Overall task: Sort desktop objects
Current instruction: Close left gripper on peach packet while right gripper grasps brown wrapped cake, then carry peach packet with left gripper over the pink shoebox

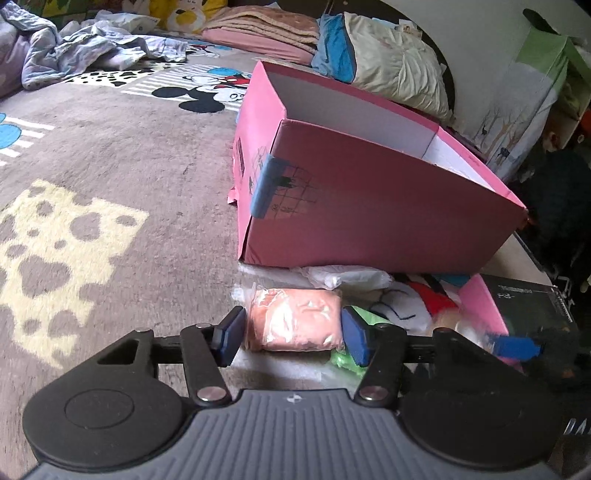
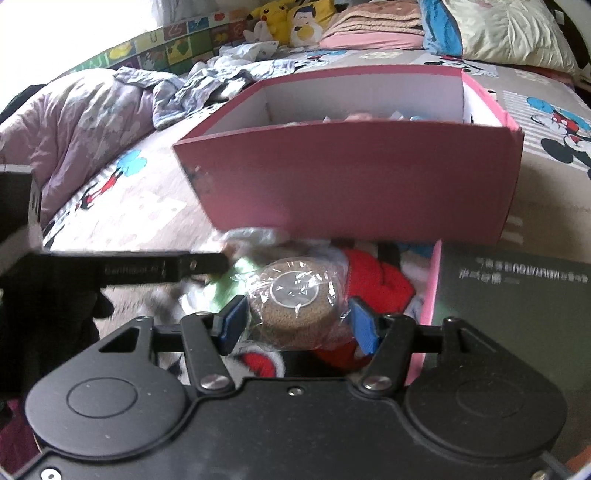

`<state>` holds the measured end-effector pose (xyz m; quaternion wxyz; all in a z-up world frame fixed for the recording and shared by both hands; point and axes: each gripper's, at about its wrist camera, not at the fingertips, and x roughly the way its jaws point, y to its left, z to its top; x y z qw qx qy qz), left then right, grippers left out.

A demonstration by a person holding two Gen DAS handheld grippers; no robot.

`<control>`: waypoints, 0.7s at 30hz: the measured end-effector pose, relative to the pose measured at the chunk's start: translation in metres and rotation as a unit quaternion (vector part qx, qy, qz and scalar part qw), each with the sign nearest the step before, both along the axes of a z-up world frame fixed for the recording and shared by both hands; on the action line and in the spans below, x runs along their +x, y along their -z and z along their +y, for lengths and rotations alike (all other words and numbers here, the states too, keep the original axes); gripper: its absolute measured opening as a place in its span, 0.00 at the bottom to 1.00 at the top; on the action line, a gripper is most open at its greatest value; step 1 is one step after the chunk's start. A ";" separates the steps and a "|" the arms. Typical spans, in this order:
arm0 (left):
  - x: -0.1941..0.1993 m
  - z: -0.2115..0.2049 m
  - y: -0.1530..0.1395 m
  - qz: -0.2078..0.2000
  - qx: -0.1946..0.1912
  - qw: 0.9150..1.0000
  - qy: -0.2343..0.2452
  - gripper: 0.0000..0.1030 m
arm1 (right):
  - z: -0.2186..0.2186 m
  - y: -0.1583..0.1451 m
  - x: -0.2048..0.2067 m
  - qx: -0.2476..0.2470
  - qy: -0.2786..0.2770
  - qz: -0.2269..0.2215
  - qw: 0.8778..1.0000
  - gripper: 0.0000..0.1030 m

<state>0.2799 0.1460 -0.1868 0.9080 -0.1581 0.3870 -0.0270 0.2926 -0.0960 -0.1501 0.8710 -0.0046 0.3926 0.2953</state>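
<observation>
My left gripper (image 1: 293,332) has its blue pads against both sides of a pink pouch in clear plastic (image 1: 295,319), low over the rug. My right gripper (image 2: 297,323) holds a brown round roll wrapped in clear plastic (image 2: 295,306) between its blue pads. An open pink cardboard box (image 1: 369,206) stands just beyond both; it also shows in the right wrist view (image 2: 354,177), with a few items barely visible inside. Under the grippers lies a pile of bagged things: a red knitted item (image 2: 376,280), a green bag (image 1: 343,360) and white plastic (image 1: 343,277).
A black box with white print (image 2: 517,295) lies right of the pile beside a pink lid edge (image 2: 430,295). The surface is a grey cartoon-print rug (image 1: 110,166). Crumpled bedding (image 2: 85,122), folded blankets (image 1: 266,33), pillows (image 1: 388,59) and plush toys (image 2: 291,18) lie farther back.
</observation>
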 end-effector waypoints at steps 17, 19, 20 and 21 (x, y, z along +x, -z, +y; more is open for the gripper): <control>-0.038 0.000 -0.044 -0.028 0.003 1.000 -0.011 0.53 | -0.014 0.012 -0.068 -0.015 -0.010 -0.012 1.000 0.58; -0.038 -0.001 -0.052 -0.033 0.005 0.999 -0.011 0.53 | -0.017 0.012 -0.076 -0.015 -0.010 -0.015 1.000 0.58; -0.038 -0.001 -0.056 -0.036 0.007 0.999 -0.011 0.53 | -0.018 0.013 -0.079 -0.016 -0.010 -0.016 1.000 0.58; -0.037 -0.001 -0.061 -0.040 0.009 0.999 -0.011 0.53 | -0.019 0.014 -0.082 -0.017 -0.010 -0.016 1.000 0.58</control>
